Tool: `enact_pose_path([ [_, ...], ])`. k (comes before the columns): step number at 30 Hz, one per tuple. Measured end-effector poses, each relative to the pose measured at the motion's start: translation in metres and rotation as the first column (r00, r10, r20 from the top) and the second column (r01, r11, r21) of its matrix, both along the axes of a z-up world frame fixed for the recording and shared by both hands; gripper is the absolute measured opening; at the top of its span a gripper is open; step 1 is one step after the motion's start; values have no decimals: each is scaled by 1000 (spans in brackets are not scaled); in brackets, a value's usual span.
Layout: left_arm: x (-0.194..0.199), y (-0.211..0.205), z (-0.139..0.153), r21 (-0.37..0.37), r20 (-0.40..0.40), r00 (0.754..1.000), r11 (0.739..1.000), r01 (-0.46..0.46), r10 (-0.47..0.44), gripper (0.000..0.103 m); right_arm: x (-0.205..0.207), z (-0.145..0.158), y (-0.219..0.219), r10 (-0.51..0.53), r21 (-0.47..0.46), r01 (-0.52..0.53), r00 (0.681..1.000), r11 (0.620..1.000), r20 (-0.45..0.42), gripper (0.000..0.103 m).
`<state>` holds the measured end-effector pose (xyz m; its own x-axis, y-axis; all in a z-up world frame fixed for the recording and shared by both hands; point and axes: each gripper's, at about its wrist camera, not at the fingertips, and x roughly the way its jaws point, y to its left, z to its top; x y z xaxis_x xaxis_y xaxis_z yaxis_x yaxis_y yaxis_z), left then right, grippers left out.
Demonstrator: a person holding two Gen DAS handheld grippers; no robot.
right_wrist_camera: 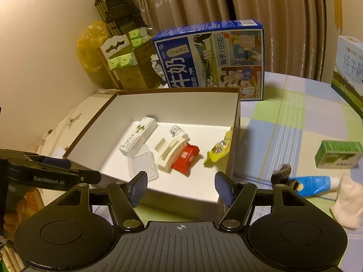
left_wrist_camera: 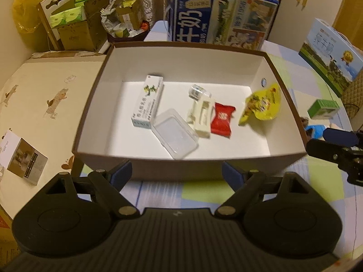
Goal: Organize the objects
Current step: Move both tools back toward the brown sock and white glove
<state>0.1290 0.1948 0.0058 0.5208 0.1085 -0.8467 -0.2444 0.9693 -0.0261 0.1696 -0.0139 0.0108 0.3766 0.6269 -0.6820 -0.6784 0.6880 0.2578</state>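
A brown box (left_wrist_camera: 291,104) (right_wrist_camera: 95,117) with a white inside holds a white carton (left_wrist_camera: 148,100) (right_wrist_camera: 138,139), a clear plastic case (left_wrist_camera: 174,136) (right_wrist_camera: 141,166), a cream plastic piece (left_wrist_camera: 202,115) (right_wrist_camera: 169,151), a small vial (left_wrist_camera: 197,90) (right_wrist_camera: 178,131), a red candy (left_wrist_camera: 222,121) (right_wrist_camera: 186,157) and a yellow packet (left_wrist_camera: 263,103) (right_wrist_camera: 221,148). My left gripper (left_wrist_camera: 177,173) is open and empty at the box's near wall. My right gripper (right_wrist_camera: 181,188) is open and empty over the box's near right corner. On the cloth to the right lie a blue tube (right_wrist_camera: 314,184), a green carton (right_wrist_camera: 339,154) (left_wrist_camera: 323,108), a dark furry item (right_wrist_camera: 282,172) and a pale cloth item (right_wrist_camera: 348,204).
A large blue milk carton box (left_wrist_camera: 217,20) (right_wrist_camera: 211,56) stands behind the brown box. Another milk box (left_wrist_camera: 333,54) (right_wrist_camera: 349,72) stands at the right. Cardboard boxes with green packs (left_wrist_camera: 72,20) (right_wrist_camera: 127,63) crowd the back left. A booklet (left_wrist_camera: 22,158) lies on the left surface.
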Motion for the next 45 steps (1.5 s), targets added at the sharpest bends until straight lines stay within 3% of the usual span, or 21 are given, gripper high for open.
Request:
enact_pose_path([
  [27, -15, -100, -15, -3, -63, 992, 994, 105, -105, 86, -16, -9, -94, -69, -15, 68, 995, 998, -77, 63],
  [45, 4, -203, -33, -37, -77, 958, 961, 273, -275, 86, -7, -22, -200, -233, -46, 229, 964, 972, -126, 63],
])
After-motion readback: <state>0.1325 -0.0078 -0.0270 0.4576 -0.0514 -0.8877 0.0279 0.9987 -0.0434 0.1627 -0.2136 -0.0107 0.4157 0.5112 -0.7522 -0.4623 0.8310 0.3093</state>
